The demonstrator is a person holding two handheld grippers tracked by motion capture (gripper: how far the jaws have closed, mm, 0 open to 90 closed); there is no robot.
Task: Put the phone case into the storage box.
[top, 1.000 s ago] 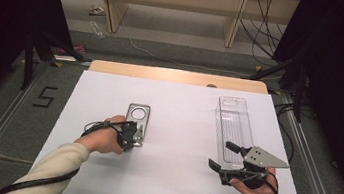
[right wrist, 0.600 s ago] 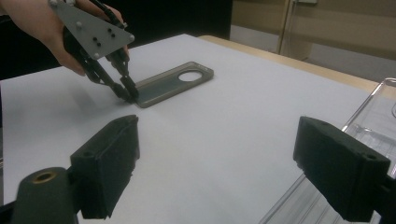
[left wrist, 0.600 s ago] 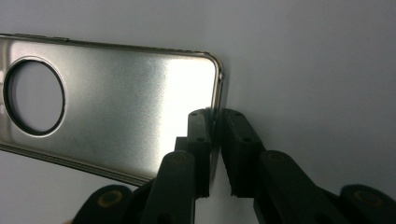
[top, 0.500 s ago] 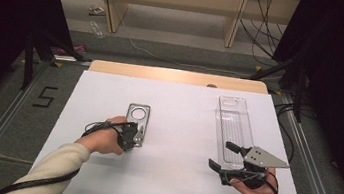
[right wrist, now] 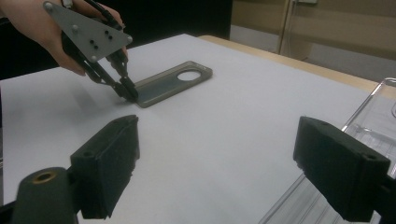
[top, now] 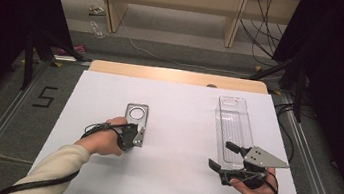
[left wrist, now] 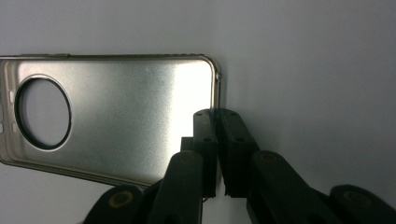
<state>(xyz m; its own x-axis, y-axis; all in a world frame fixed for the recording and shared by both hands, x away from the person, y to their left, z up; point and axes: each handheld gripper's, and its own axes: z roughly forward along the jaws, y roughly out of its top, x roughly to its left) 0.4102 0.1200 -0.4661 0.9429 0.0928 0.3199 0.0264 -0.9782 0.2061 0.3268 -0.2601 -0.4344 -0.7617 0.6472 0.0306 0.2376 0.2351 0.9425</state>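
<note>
A thin metal phone case (top: 136, 121) is seen lying flat on the white, matte desk (top: 169, 177), left of the middle, its brushed silver-gold face turned up and a large round camera hole cut near its far end. In the left gripper view the same case (left wrist: 116, 112) is shown with rounded corners and a low raised rim, the sheen of the metal catching the light. The left hand-held gripper (top: 138, 135) is held at the near end of the case, and its jaws have just been closing: the black, blocky rubber pads (left wrist: 205, 135) are now clenched on the rim at the case's short edge, one pad inside the rim and one outside. From the right gripper view that gripper (right wrist: 127, 91) is seen tilted down, its tips pinched on the case's (right wrist: 170, 84) nearest corner, the grey three-cornered plate on top. On the right side of the desk a long, clear plastic tray (top: 233, 128) with rounded corners and a moulded lip is laid lengthwise. The right hand-held gripper (top: 225, 157) is held just at the tray's near end, released, its jaws spread wide with nothing between them; the square, dull black pads (right wrist: 112, 168) are seen well apart above the bare desk, the tray's glossy edge (right wrist: 373, 116) beside the right-hand one.
</note>
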